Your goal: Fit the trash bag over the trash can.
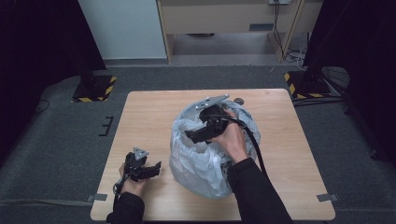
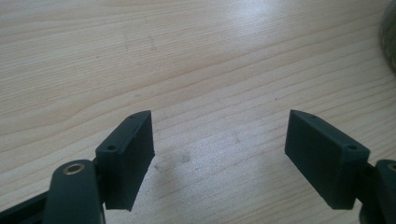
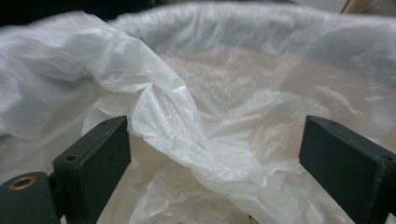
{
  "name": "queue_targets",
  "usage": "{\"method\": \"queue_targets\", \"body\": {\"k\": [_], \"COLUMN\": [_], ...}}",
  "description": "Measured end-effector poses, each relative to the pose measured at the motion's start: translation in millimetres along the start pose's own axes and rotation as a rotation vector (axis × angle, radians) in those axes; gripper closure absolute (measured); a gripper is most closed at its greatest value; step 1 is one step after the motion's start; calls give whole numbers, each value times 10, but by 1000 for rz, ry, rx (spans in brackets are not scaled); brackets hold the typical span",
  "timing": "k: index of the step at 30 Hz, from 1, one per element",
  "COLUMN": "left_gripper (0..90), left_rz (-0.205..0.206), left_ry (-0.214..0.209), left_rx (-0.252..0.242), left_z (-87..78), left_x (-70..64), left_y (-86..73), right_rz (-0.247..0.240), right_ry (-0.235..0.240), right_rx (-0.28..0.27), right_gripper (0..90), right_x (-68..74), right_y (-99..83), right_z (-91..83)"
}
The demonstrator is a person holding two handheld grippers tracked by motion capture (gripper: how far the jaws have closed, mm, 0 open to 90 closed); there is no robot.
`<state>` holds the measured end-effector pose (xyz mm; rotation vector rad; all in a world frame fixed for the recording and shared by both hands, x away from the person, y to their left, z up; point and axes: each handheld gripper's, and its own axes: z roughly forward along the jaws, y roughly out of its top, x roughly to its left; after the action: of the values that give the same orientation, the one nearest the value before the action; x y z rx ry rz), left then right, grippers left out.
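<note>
White crinkled plastic bag (image 1: 205, 163) sits mid-table (image 1: 149, 112), its fold rising between the right gripper's (image 1: 198, 135) wide-apart jaws inside its mouth. Left gripper (image 1: 152, 170), jaws also spread, rests on bare wood just left of it.

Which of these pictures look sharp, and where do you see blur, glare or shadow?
High view: evenly lit table, dark at the side edges, rather soft. Left gripper view: wood grain crisp, a pale sheen toward the upper right, a faint shadow between the open jaws of the left gripper. Right gripper view: the plastic bag is sharp at the central fold, smeared at left and along its far rim.
</note>
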<state>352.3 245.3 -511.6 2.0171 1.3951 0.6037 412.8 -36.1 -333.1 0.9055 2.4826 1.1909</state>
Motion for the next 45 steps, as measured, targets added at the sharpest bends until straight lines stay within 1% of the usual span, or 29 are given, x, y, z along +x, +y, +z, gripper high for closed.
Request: {"method": "queue_targets", "body": {"k": [2, 3, 6, 7, 8, 10, 11, 13, 17, 19, 20, 22, 24, 27, 30, 31, 32, 35, 36, 37, 38, 40, 43, 45], "left_gripper": [234, 234, 234, 234, 234, 234, 234, 233, 232, 232, 232, 231, 231, 231, 231, 231, 231, 230, 231, 230, 231, 231, 231, 231], "left_rz": [1, 2, 2, 2, 2, 3, 4, 7, 8, 7, 7, 6, 7, 6, 5, 5, 5, 5, 5, 5, 4, 4, 4, 4], "left_ry": [-1, -1, -1, -2, -2, -3, -5, -7, -11, -12, -13, -13, -14, -15, -15, -16, -16, -16, -17, -17, -17, -18, -17, -17], "left_rx": [2, 1, 1, 2, 2, 3, 5, 5, 7, 7, 7, 7, 10, 6, 5, 5, 5, 6, 7, 6, 5, 3, 5, 4], "left_z": [3, 1, 1, 2, 1, 4, 5, 4, 3, 3, 4, 5, 8, 4, 3, 2, 2, 3, 4, 4, 2, 0, 2, 3], "left_x": [-5, -6, -5, -4, -3, -6, -7, -12, -15, -15, -12, -9, -8, -10, -10, -10, -10, -8, -7, -8, -9, -9, -7, -8], "left_y": [0, 0, -1, -1, -1, -1, -1, -2, -3, -3, -3, -3, -3, -3, -3, -3, -3, -3, -3, -3, -3, -3, -3, -3], "right_rz": [7, 19, 27, 25, 25, 34, 34, 29, 17, 18, 18, 23, 14, -12, -16, -17, -12, -2, 5, 7, 9, 15, 21, 22], "right_ry": [0, 0, 6, -1, -5, 5, 6, -9, -2, 0, -1, -2, -8, -17, -17, -25, -32, -55, -61, -73, -82, -102, -126, -132], "right_rx": [21, 31, 81, 95, 99, 108, 120, 141, 189, 193, 186, 111, 56, 14, -42, -65, -76, -154, -171, -203, -220, -273, -337, -367], "right_gripper": [87, 79, 62, 61, 61, 59, 58, 58, 48, 47, 50, 51, 50, 47, 42, 42, 42, 40, 39, 39, 39, 39, 39, 39], "right_x": [-13, -23, -41, -45, -48, -56, -58, -49, -34, -33, -36, -37, -23, 18, 46, 50, 54, 52, 53, 49, 48, 43, 38, 37], "right_y": [1, 2, -11, -18, -19, -25, -31, -46, -79, -87, -80, -44, -12, 30, 73, 96, 111, 170, 183, 203, 214, 244, 272, 291], "right_z": [37, 61, 130, 154, 163, 184, 198, 224, 251, 252, 243, 189, 125, 35, -53, -93, -118, -219, -241, -276, -297, -354, -427, -470]}}
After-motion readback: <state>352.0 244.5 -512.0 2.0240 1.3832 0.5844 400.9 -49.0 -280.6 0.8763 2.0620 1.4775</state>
